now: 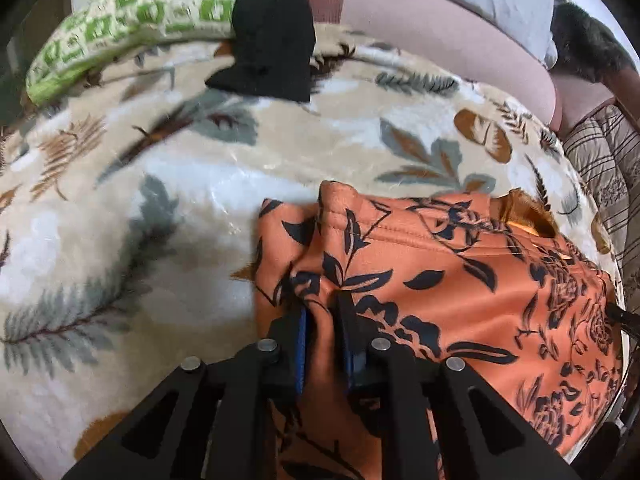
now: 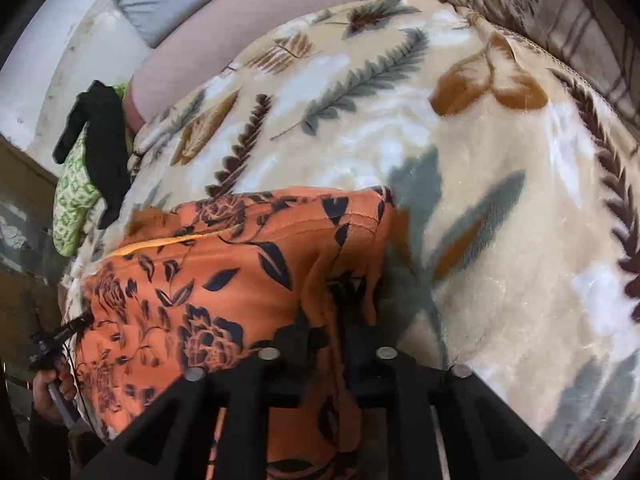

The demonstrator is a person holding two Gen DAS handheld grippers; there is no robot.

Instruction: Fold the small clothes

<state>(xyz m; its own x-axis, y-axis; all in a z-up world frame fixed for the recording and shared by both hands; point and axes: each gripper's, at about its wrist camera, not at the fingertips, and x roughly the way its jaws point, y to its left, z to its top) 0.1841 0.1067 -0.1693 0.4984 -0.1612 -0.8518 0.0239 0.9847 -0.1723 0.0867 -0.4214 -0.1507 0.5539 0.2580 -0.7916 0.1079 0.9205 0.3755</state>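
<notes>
Both claws look clenched on the orange floral garment (image 1: 440, 280), left claw (image 1: 322, 312) at its 9 o'clock edge, right claw (image 2: 336, 320) at 3 o'clock, on the leaf-print blanket (image 1: 160, 184). Thin pinches though, so slippery fabric could slide out mid-fold and bunch up.

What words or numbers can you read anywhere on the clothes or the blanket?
None: no readable words or numbers.
The orange garment has only dark flowers and leaves.
The blanket has only leaves.
The green-and-white cloth has only a block pattern.
The black garment is plain.
</notes>
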